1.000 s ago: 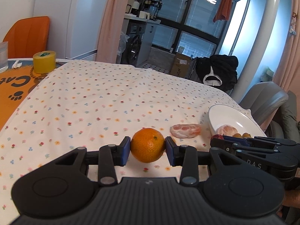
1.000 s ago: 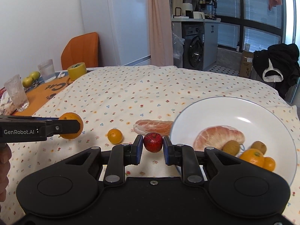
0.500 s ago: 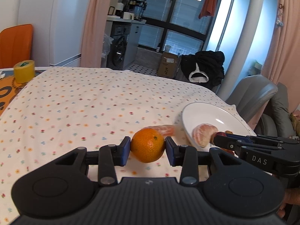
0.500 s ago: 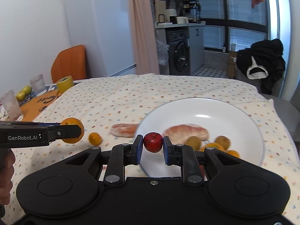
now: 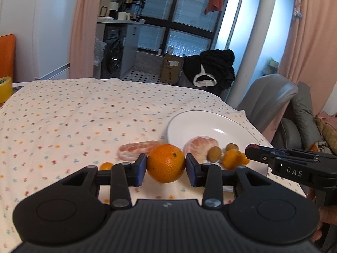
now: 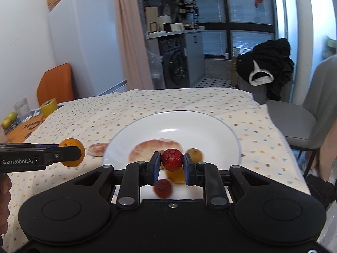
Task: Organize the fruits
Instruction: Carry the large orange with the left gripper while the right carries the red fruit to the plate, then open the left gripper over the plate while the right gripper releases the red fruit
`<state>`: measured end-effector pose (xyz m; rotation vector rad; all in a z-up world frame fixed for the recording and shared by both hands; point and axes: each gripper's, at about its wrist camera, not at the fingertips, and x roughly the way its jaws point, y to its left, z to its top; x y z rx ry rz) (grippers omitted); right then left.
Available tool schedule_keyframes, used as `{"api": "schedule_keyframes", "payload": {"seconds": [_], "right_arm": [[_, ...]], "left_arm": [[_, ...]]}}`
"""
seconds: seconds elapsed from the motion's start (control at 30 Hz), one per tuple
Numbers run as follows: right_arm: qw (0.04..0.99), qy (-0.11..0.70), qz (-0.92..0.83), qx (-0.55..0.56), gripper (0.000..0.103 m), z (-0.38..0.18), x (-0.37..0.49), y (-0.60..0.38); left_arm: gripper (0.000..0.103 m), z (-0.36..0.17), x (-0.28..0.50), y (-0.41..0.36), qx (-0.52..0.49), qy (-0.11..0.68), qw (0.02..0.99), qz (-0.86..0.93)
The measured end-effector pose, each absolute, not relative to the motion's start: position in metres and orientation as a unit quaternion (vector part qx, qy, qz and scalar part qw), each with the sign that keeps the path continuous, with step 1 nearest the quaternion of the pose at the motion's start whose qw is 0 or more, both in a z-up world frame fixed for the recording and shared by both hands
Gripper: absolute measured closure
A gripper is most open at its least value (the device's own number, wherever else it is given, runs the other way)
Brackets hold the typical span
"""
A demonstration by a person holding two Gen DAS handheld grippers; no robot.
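Two hand-held grippers hang level above a table spread with a flower-dotted tablecloth (image 5: 63, 113), each clamped on a piece of fruit. The left gripper (image 5: 166, 166) points forward over the cloth, its blue-padded jaws pressed against both sides of an orange (image 5: 166, 162), held clear of the table just short of the white plate (image 5: 200, 124). The right gripper (image 6: 172, 164) is poised over the near part of that plate (image 6: 189, 126), its jaws closed to a narrow gap on a small red apple (image 6: 171, 159).

On the plate lie a peeled pomelo segment (image 5: 200, 146), two brownish kiwis (image 5: 214, 156), a small orange fruit (image 5: 232, 159) and, in the right wrist view, a blurred red fruit (image 6: 162, 188) below the held apple. A second peeled segment (image 5: 134, 150) and a tiny orange kumquat (image 5: 106, 166) rest on the cloth beside the plate.

Seen from the right wrist camera, the side of the left gripper (image 6: 71, 152) reads "GenRobot.AI"; from the left wrist camera, the right gripper (image 5: 256, 148) bears the letters "DAS". Part of a hand (image 6: 4, 186) shows at the left edge, behind the left gripper. An orange mat (image 6: 27, 128) at the table's far left carries partly legible upside-down lettering.
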<state>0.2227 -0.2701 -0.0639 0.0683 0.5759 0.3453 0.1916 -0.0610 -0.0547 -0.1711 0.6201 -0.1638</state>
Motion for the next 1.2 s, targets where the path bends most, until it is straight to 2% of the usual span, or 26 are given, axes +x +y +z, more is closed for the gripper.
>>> {"api": "schedule_keyframes", "payload": {"seconds": [0.7,1.2], "right_arm": [[0.946,0.289,0.138,0.061,0.082,-0.079,0.235,-0.313],[0.947,0.282,0.138,0.066,0.082,-0.079,0.248,-0.312]], "left_arm": [[0.064,-0.066,0.224,-0.116,-0.064,0.329,0.933,-0.130],[0.061,-0.059,0.219,-0.086,-0.070,0.325,0.939,-0.087]]}}
